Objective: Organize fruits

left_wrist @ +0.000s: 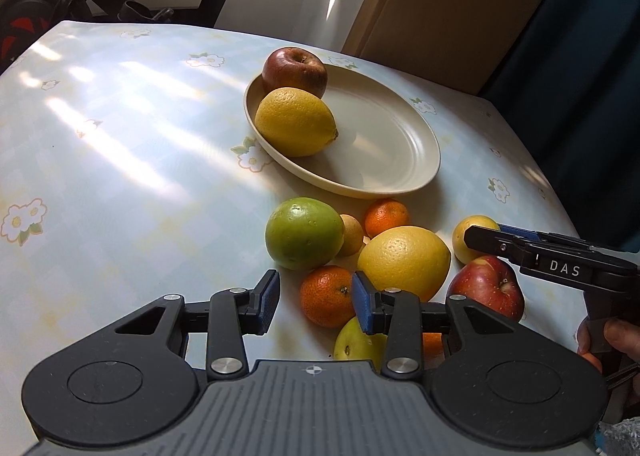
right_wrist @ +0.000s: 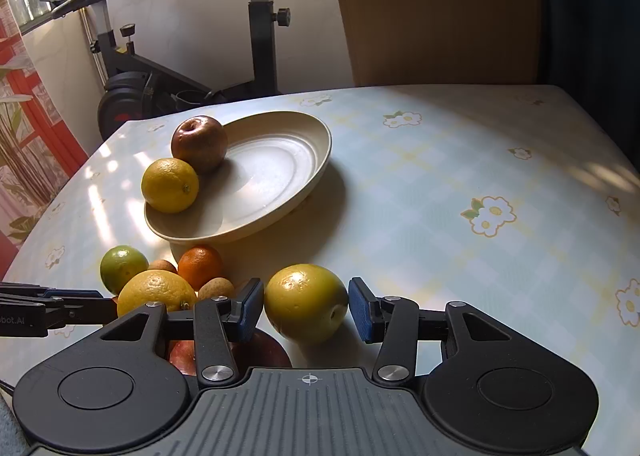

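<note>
A dark red apple (left_wrist: 295, 71) and round yellow lemon (left_wrist: 295, 121) touch on the shallow cream plate (left_wrist: 384, 143), other loose citrus clustered just beside its rim.

Left gripper (left_wrist: 315, 298): black linkage arms with silver round screw heads, blue ribbed pads (left_wrist: 362, 306) on black fingers, two round black discs at 7 and 5 o'clock, grey ridged centre plate with a small crosshair mark. Right gripper (right_wrist: 306, 306): same build, blue pads, silver screws, grey ridged plate, crosshair. Seen side-on from the left wrist at 3 o'clock, it carries white "DAS" lettering; a hand (left_wrist: 604, 338) on its black handle. From the right wrist, partial white lettering "bot.AI" at 9 o'clock.
</note>
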